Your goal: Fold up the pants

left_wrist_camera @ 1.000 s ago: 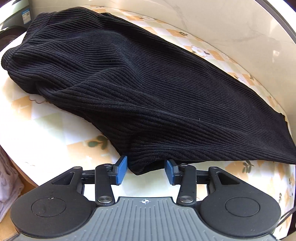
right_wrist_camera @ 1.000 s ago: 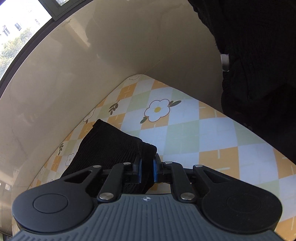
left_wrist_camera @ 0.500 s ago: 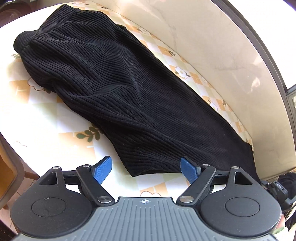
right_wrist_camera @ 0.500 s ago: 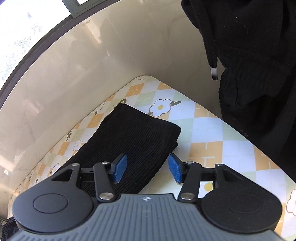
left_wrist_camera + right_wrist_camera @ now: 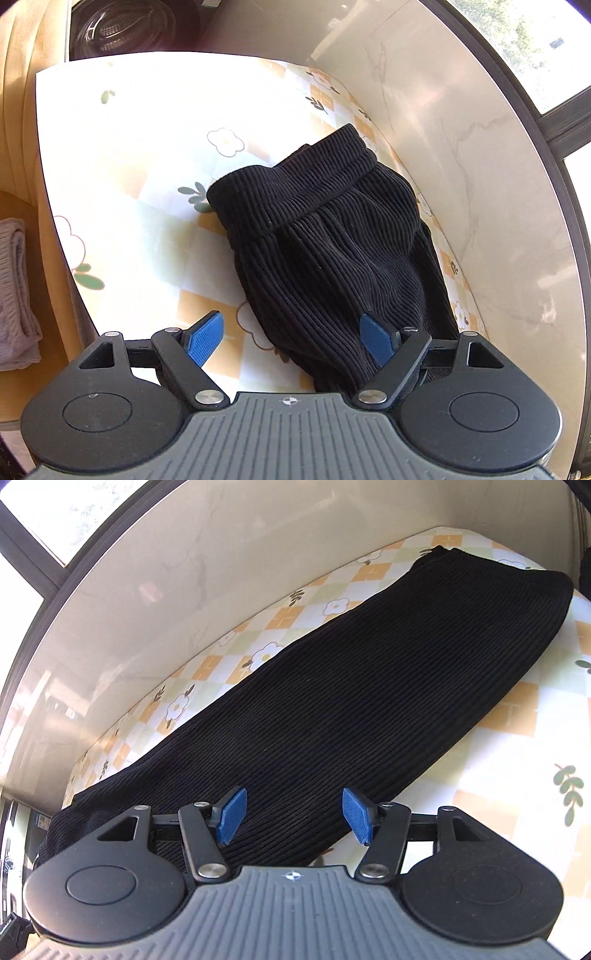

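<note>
Black ribbed pants (image 5: pixel 332 251) lie folded lengthwise on a table with a flower-patterned cloth (image 5: pixel 147 192). In the left wrist view the waistband end points away from me. My left gripper (image 5: pixel 291 339) is open and empty, raised above the near part of the pants. In the right wrist view the pants (image 5: pixel 332 701) stretch as one long flat strip toward the far right. My right gripper (image 5: pixel 291 816) is open and empty, held over the strip's near edge.
A beige marble wall (image 5: pixel 461 147) runs along the table's far side, with a window above. A dark appliance (image 5: pixel 129 26) stands beyond the table's end. A pale folded cloth (image 5: pixel 14 295) lies on a wooden surface to the left.
Both grippers have let go of the pants and opened wide. Both have pulled up and back, and the left view has swung toward the waistband.
</note>
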Demonstrator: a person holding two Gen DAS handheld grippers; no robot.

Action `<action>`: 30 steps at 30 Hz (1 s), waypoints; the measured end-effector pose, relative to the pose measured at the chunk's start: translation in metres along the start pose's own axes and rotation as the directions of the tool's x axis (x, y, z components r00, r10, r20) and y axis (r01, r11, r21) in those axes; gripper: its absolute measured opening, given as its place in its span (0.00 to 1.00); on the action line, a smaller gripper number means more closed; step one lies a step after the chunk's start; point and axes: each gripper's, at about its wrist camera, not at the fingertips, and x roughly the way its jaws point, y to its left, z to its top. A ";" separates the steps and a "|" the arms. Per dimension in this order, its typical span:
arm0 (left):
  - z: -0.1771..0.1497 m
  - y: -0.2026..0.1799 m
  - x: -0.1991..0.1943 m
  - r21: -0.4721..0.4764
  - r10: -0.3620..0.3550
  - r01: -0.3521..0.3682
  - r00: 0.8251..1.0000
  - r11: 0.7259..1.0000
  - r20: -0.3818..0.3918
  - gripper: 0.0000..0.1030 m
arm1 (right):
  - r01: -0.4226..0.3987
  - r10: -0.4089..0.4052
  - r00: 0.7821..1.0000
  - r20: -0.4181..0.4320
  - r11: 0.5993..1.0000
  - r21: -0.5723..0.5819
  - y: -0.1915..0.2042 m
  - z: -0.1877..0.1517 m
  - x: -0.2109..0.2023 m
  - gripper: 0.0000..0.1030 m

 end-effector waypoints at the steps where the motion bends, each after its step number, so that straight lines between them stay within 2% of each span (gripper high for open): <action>1: 0.006 0.003 0.004 0.008 -0.004 0.004 1.000 1.000 -0.009 0.80 | -0.003 0.002 1.000 -0.006 0.999 -0.041 0.017 -0.004 0.006 0.62; 3: 0.017 0.009 0.013 0.030 -0.009 0.010 1.000 1.000 -0.023 0.80 | 0.014 -0.014 1.000 0.001 0.991 -0.135 0.047 -0.012 0.013 0.67; 5: 0.030 0.015 0.021 0.038 -0.020 0.021 0.999 0.999 -0.039 0.80 | 0.050 -0.048 0.999 0.013 0.970 -0.237 0.075 -0.022 0.023 0.76; 8: 0.043 0.023 0.035 0.042 -0.040 0.042 0.997 0.998 -0.062 0.80 | 0.092 -0.094 0.996 0.013 0.928 -0.361 0.111 -0.037 0.040 0.80; 11: 0.052 0.023 0.043 0.078 -0.063 0.069 0.995 0.995 -0.077 0.81 | 0.131 -0.138 0.990 0.019 0.878 -0.460 0.135 -0.051 0.060 0.84; 14: 0.055 0.017 0.049 0.150 -0.067 0.080 0.994 0.985 -0.087 0.79 | 0.172 -0.183 0.983 0.029 0.845 -0.507 0.149 -0.063 0.080 0.88; 16: 0.061 0.016 0.052 0.177 -0.063 0.077 0.994 0.981 -0.087 0.65 | 0.190 -0.210 0.977 0.020 0.834 -0.518 0.154 -0.070 0.093 0.89; 18: 0.064 0.016 0.053 0.207 -0.062 0.080 0.994 0.975 -0.092 0.57 | 0.201 -0.237 0.971 -0.002 0.828 -0.524 0.156 -0.077 0.106 0.89; 20: 0.069 0.011 0.050 0.274 -0.076 0.094 0.994 0.957 -0.078 0.50 | 0.214 -0.259 0.966 -0.015 0.828 -0.518 0.156 -0.083 0.114 0.90; 23: 0.086 0.000 0.029 0.346 -0.165 0.152 0.986 0.926 0.008 0.35 | 0.217 -0.253 0.967 -0.009 0.848 -0.483 0.156 -0.086 0.114 0.92; 24: 0.093 -0.004 0.023 0.373 -0.198 0.170 0.980 0.912 0.037 0.34 | 0.208 -0.243 0.970 -0.012 0.854 -0.476 0.158 -0.086 0.115 0.92; 25: 0.098 -0.004 0.020 0.380 -0.201 0.165 0.978 0.910 0.056 0.34 | 0.194 -0.229 0.973 -0.017 0.859 -0.475 0.161 -0.087 0.116 0.93; 28: 0.112 0.013 0.038 0.301 -0.093 0.078 0.995 0.950 0.035 0.34 | 0.157 -0.197 0.980 -0.031 0.860 -0.485 0.170 -0.091 0.118 0.93; 30: 0.112 0.027 0.051 0.269 -0.032 0.030 0.999 0.963 0.004 0.35 | 0.147 -0.191 0.981 -0.037 0.850 -0.507 0.179 -0.095 0.120 0.93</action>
